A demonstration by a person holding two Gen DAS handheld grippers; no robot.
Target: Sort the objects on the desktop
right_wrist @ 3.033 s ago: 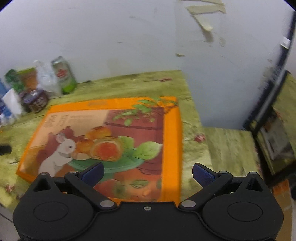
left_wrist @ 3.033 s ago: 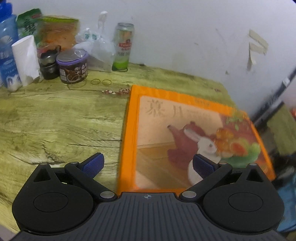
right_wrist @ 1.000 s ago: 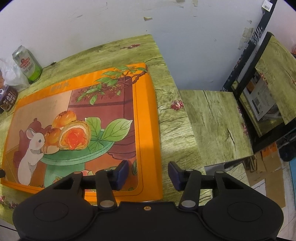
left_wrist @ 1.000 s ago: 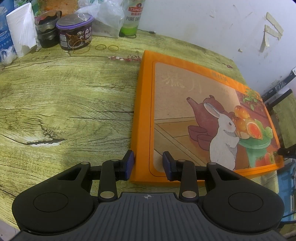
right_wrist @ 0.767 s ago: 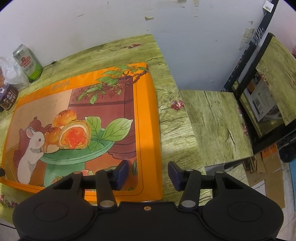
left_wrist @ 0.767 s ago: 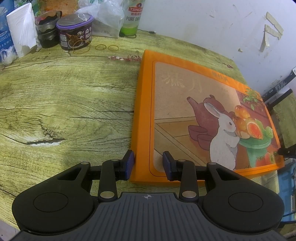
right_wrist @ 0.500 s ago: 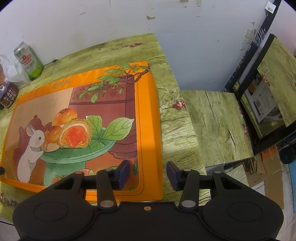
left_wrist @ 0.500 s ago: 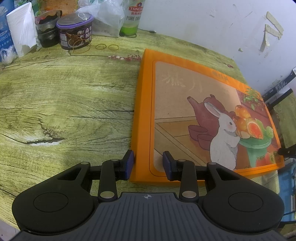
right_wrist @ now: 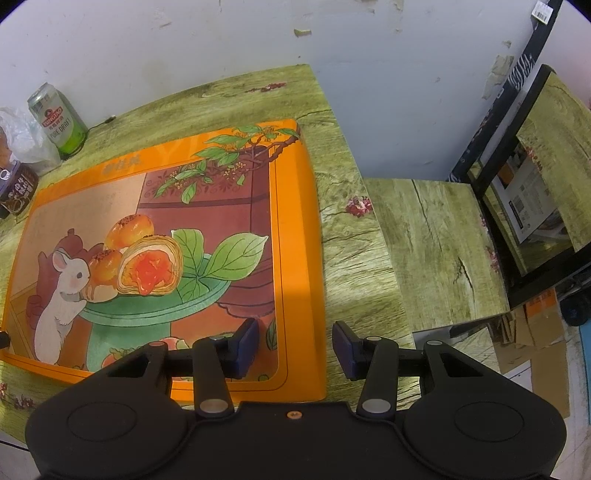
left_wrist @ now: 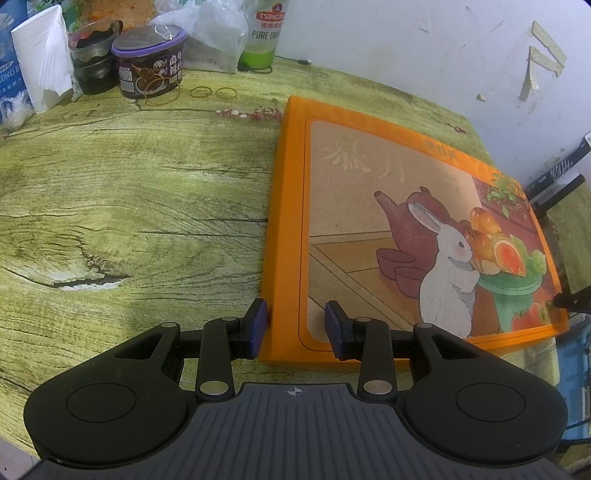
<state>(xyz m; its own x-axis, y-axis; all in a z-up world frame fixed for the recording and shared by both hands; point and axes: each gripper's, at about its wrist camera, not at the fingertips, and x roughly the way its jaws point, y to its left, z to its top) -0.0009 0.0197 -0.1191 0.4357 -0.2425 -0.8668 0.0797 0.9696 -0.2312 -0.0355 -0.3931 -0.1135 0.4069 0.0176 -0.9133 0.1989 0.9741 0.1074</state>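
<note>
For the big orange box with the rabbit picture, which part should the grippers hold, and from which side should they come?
Take the orange box by its two short ends near the front corners, one gripper coming down on each. It is wide, flat and lies on the table, so only its thin side walls fit between fingers. The left gripper and right gripper each straddle such an edge.

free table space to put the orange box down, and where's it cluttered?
Widest bare patch: the table left of the orange box, in front of the rubber bands. A narrow strip runs along the box's right side. Crowded at the far-left wall: purple-lidded tub, beer can, plastic bag, tissue pack.
</note>
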